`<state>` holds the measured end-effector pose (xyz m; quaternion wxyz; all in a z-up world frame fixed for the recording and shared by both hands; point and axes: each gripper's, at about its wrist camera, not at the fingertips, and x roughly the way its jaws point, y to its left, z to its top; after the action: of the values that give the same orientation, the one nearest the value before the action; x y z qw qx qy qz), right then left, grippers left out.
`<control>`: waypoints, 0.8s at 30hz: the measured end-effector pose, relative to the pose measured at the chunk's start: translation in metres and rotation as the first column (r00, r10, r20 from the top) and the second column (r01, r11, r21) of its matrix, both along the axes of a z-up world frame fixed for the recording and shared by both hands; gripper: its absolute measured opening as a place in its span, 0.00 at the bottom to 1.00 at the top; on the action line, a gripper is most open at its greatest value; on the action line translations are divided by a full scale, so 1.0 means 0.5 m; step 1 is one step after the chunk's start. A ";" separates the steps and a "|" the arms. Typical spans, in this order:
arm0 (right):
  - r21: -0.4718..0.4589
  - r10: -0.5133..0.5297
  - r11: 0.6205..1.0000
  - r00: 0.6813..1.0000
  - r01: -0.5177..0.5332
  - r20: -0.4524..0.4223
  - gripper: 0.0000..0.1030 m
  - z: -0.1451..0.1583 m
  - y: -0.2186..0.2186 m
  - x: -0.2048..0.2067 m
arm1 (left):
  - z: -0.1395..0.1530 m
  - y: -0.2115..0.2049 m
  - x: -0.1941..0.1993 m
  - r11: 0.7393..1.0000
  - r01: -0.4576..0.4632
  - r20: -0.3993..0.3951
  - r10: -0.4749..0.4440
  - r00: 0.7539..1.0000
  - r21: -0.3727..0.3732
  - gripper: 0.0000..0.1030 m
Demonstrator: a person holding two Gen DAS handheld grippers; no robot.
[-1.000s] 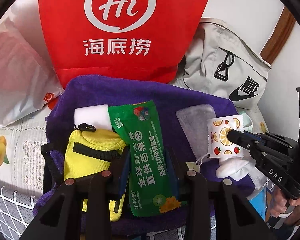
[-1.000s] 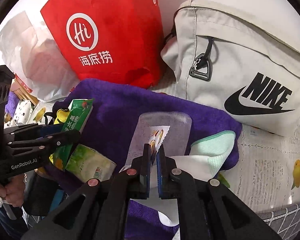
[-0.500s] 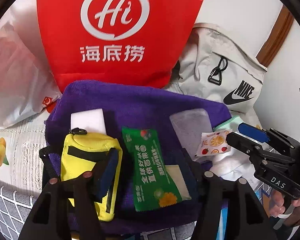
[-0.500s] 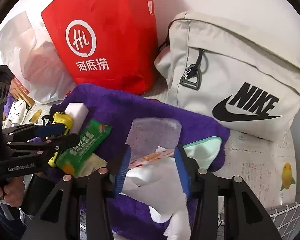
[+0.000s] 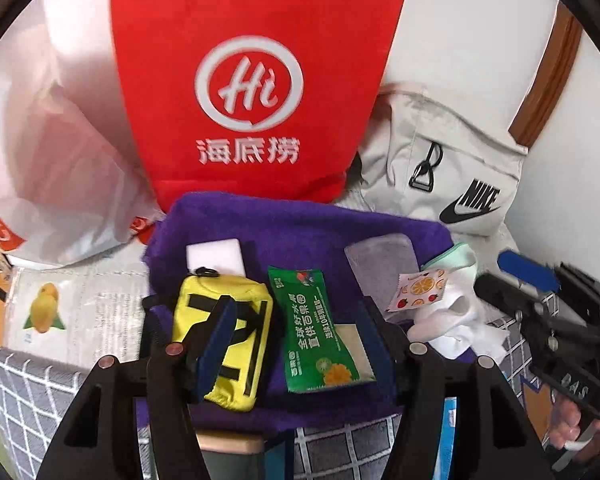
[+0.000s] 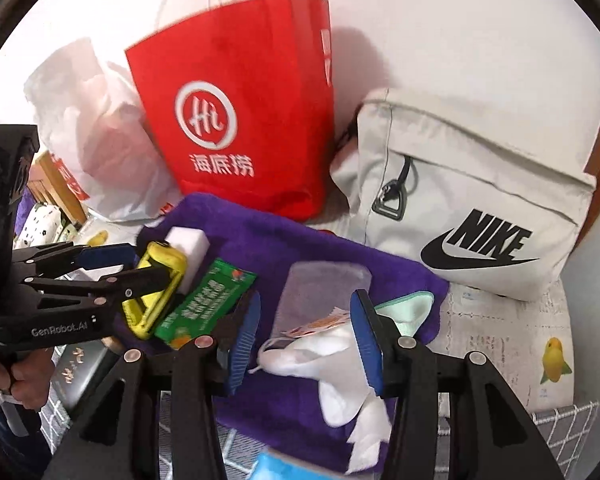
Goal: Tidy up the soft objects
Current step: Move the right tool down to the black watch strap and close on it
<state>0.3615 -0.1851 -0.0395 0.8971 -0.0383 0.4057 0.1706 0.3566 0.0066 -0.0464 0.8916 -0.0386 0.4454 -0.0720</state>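
green snack packet [image 5: 318, 330] lies flat on the purple towel [image 5: 300, 220], long axis running away from the left gripper [image 5: 296, 344], right below its parted, empty jaws; right gripper [image 6: 304, 340], jaws likewise apart, hangs over the white cloth [image 6: 332, 364].

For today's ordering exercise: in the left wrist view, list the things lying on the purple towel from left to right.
yellow pouch → green snack packet → translucent grey pouch → fruit-print sachet → white tissue. All lie on the purple towel. The white block behind the yellow pouch overlaps it, so I leave it out.
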 end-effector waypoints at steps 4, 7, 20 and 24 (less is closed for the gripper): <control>-0.015 0.025 1.000 1.000 -0.025 0.001 0.46 0.020 0.012 -0.059 | 0.017 0.000 -0.040 1.000 0.002 0.002 -0.002 1.000 0.012 0.58; -0.048 0.026 0.999 1.000 -0.025 0.015 0.45 0.022 0.015 -0.114 | 0.026 -0.001 -0.083 0.999 0.004 0.008 -0.004 1.000 0.033 0.58; -0.091 0.062 0.994 0.998 -0.062 0.000 0.45 -0.029 0.034 -0.391 | -0.002 0.036 -0.296 1.000 -0.019 -0.006 0.019 1.000 0.016 0.58; -0.106 0.086 0.990 0.996 -0.088 -0.023 0.45 -0.061 0.043 -0.480 | -0.020 0.053 -0.358 0.999 -0.034 -0.010 0.034 0.999 -0.008 0.58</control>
<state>0.1214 -0.1635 -0.0698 0.8818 -0.1024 0.4202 0.1880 0.1774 0.0329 -0.0563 0.8903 -0.0502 0.4488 -0.0585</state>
